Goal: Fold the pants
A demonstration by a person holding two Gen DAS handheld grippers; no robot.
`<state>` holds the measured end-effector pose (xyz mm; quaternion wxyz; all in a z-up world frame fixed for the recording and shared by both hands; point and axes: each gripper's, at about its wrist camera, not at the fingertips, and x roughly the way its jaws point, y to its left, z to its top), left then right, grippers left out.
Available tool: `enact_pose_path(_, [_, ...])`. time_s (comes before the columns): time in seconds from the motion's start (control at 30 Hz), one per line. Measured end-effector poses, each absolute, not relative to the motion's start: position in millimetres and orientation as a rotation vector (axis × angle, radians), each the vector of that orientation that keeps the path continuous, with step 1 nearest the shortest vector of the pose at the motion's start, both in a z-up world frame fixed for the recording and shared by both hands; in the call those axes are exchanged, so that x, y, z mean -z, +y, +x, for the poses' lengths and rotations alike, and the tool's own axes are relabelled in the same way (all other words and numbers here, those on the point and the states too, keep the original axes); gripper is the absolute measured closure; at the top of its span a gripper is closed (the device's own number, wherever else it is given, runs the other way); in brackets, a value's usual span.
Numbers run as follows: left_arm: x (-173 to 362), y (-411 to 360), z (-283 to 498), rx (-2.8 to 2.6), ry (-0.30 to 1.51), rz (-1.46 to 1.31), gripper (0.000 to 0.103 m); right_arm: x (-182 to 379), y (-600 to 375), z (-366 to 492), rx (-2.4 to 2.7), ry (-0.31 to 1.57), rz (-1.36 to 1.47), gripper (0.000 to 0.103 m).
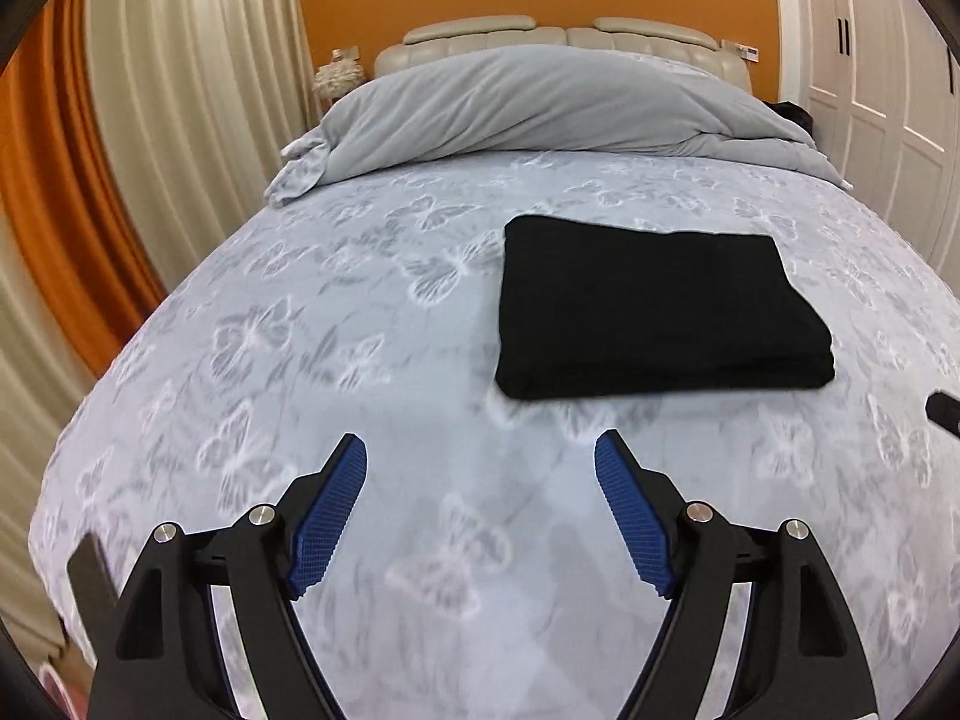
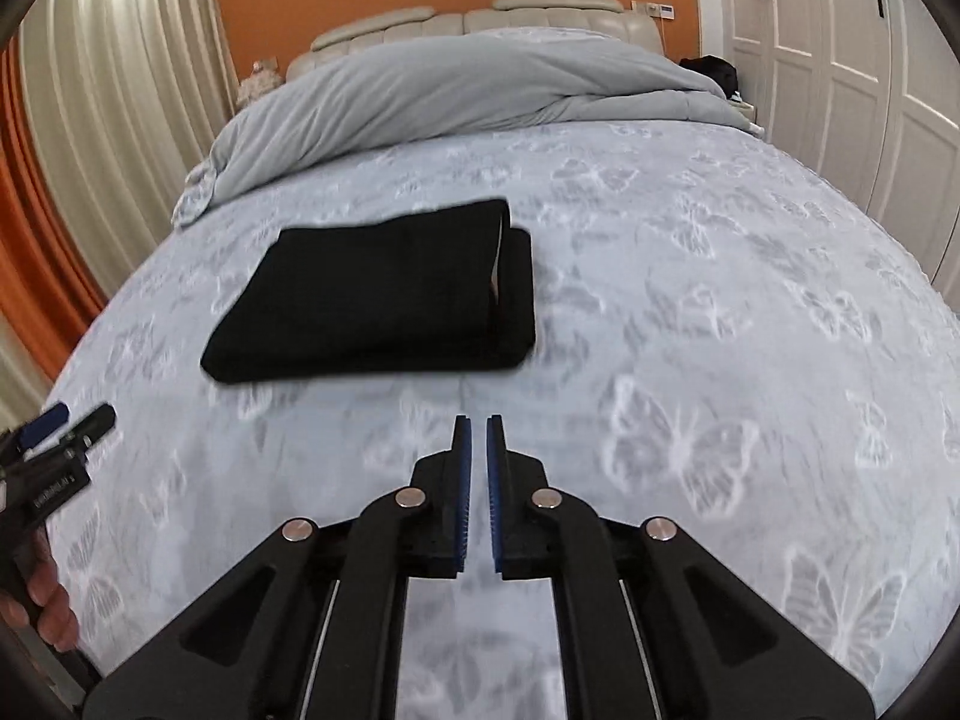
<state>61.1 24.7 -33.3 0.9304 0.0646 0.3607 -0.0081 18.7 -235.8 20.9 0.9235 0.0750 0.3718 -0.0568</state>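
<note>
The black pants (image 1: 654,309) lie folded into a neat rectangle on the bed, also seen in the right wrist view (image 2: 384,294). My left gripper (image 1: 480,450) is open and empty, above the bed and short of the pants' near edge. My right gripper (image 2: 478,420) is shut with nothing between its blue pads, near the pants' near right corner. The left gripper's tip also shows at the left edge of the right wrist view (image 2: 72,420), and the right gripper's tip shows at the right edge of the left wrist view (image 1: 945,411).
The bed (image 1: 300,360) has a pale blue butterfly-patterned cover. A bunched grey duvet (image 1: 528,108) lies across the head end before a cream headboard (image 1: 558,36). Curtains (image 1: 150,120) hang at the left, white wardrobe doors (image 2: 840,60) stand at the right.
</note>
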Motion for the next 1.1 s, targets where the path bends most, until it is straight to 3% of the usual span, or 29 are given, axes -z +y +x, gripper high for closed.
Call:
enact_pose_path(0.53, [59.0,42.1,27.5,0.007,0.715,0.129,0.025,-0.7,-253.2,-22.4,0.208,0.758,0.153,0.097])
enact_pose_path(0.63, [56.9,40.4,29.4,-0.005,0.706,0.123,0.018,1.2,-251.5,-18.6,0.211,0.766,0.146,0.097])
enact_pose_path(0.67, [57.6,39.2,30.9,-0.011,0.710,0.121,0.017,2.9,-250.6,-16.5,0.212,0.774,0.144,0.094])
enact_pose_path(0.77, [66.9,33.1,40.1,-0.009,0.771,0.131,0.017,18.0,-246.6,-3.3,0.219,0.854,0.135,0.066])
enact_pose_path(0.83, [73.9,29.5,45.4,0.011,0.818,0.113,0.017,19.8,-244.4,-0.8,0.203,0.862,0.155,0.067])
enact_pose_path(0.93, [60.8,26.5,39.1,0.030,0.775,0.073,0.017,-10.9,-237.0,-16.3,0.163,0.706,0.165,0.067])
enact_pose_path(0.97, [49.7,25.3,32.7,0.041,0.726,0.066,0.016,-21.9,-232.6,-22.2,0.158,0.655,0.142,0.061])
enact_pose_path(1.0, [41.6,23.9,27.1,0.044,0.685,0.063,0.016,-32.3,-226.5,-29.0,0.166,0.598,0.104,0.049])
enact_pose_path(1.1, [24.6,17.4,15.5,0.042,0.596,0.053,0.014,-38.5,-213.4,-35.5,0.191,0.549,0.029,0.043])
